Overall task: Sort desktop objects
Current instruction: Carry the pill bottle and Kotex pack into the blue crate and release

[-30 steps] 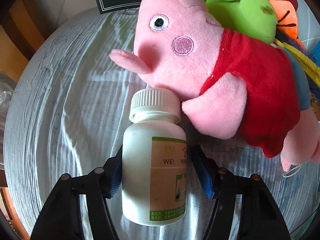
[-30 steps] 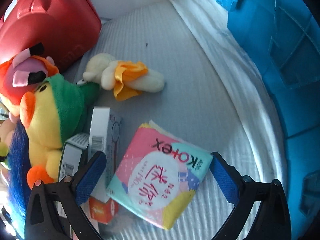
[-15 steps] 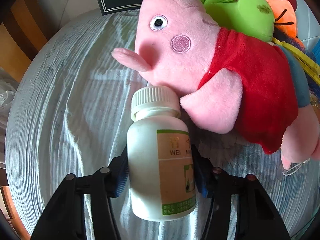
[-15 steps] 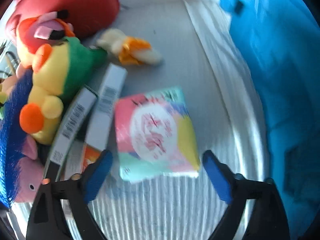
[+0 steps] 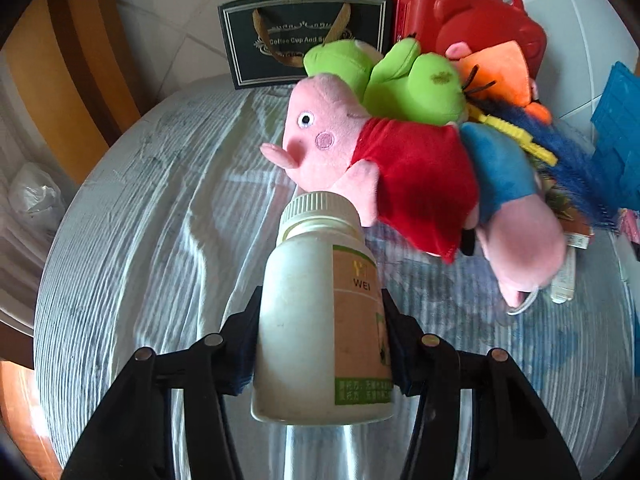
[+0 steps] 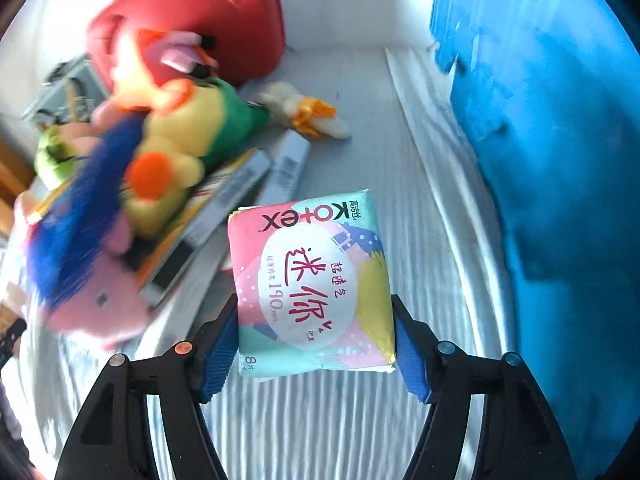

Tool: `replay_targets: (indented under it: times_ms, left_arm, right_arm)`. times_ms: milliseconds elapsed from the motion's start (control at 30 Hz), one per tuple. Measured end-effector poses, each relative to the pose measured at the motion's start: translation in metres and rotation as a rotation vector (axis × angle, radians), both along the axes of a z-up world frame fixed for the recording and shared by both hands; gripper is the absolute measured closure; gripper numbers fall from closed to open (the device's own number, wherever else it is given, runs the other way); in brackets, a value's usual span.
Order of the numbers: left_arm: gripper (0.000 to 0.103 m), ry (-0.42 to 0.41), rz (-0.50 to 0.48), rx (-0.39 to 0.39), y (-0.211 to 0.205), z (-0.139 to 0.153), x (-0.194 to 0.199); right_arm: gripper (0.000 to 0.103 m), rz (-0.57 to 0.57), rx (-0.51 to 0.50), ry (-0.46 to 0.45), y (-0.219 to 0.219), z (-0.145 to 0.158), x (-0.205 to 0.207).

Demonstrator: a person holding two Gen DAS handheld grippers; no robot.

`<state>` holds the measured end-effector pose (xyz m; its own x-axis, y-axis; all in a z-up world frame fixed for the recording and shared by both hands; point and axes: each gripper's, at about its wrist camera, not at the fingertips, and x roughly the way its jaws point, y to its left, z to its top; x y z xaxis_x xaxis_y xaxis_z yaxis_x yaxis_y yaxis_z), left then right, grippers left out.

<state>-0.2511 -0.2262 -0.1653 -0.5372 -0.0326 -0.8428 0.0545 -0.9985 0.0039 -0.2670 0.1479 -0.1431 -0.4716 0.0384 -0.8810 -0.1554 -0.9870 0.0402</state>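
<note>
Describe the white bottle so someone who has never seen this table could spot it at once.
Find the heap of plush toys on the pale blue striped tablecloth, led by a pink plush pig in a red dress. Just in front of it, the left gripper clamps a white plastic bottle: the only hard, ribbed-capped thing there, with a tan and green label.

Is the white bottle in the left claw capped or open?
Capped. The white bottle, held in the left claw, has its ribbed white cap seated on the neck. Its contents cannot be told.
</note>
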Motion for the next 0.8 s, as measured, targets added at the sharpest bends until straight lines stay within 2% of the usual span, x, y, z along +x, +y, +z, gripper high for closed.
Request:
replay_targets:
  times_ms: [33,233,400,533,633,800]
  left_arm:
    - [0.051,0.022,0.0,0.003,0.004,0.009,0.009]
    - [0.051,0.172,-0.063,0.018,0.023,0.06,0.068]
    - [0.051,0.291,-0.168,0.022,0.069,0.109,0.104]
    - [0.051,0.372,-0.264,0.032,0.119,0.141,0.127]
    - [0.051,0.412,-0.324,0.048,0.16,0.158,0.138]
    - [0.051,0.477,-0.433,0.068,0.23,0.185,0.158]
  right_arm:
    - [0.034,0.012,0.002,0.021,0.004,0.006,0.021]
    - [0.034,0.094,0.021,0.198,-0.019,0.062,0.083]
    - [0.034,0.113,0.029,0.347,-0.02,0.115,0.125]
    - [0.034,0.092,0.042,0.473,0.0,0.157,0.174]
    - [0.034,0.052,0.095,0.551,0.021,0.184,0.203]
    - [0.034,-0.022,0.162,0.631,0.067,0.209,0.241]
